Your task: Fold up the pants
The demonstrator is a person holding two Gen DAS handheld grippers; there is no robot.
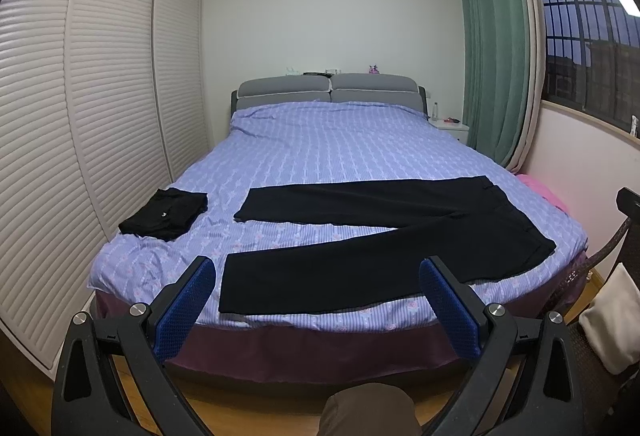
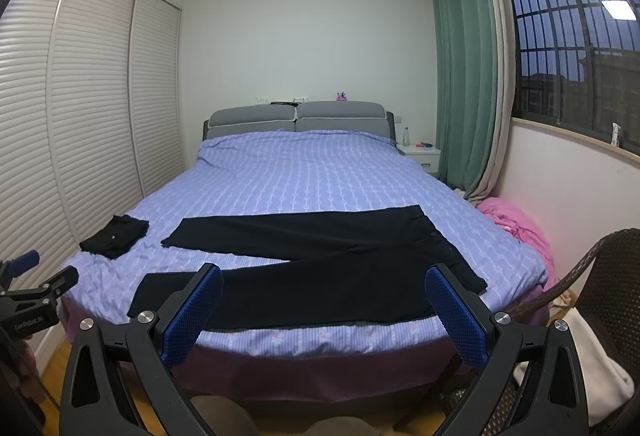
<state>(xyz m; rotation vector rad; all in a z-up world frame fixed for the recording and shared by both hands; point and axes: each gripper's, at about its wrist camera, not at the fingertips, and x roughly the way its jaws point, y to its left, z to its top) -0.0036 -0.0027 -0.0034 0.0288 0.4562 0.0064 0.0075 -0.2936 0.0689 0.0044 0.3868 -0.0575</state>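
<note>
Black pants [image 1: 384,236] lie spread flat on the bed [image 1: 340,148], near its foot edge, with both legs running toward the wardrobe [image 1: 80,116] side and the waistband toward the window [image 1: 592,36] side. A small folded black garment [image 1: 166,212] sits on the bed just beyond the leg ends, closer to the wardrobe. The left gripper [image 1: 318,288] and the right gripper [image 2: 324,296] both hover short of the bed's foot, off the fabric, each with its blue-padded jaws spread wide and holding nothing.

"genrobot.ai" on left hand-held gripper [image 2: 38,268]
</note>
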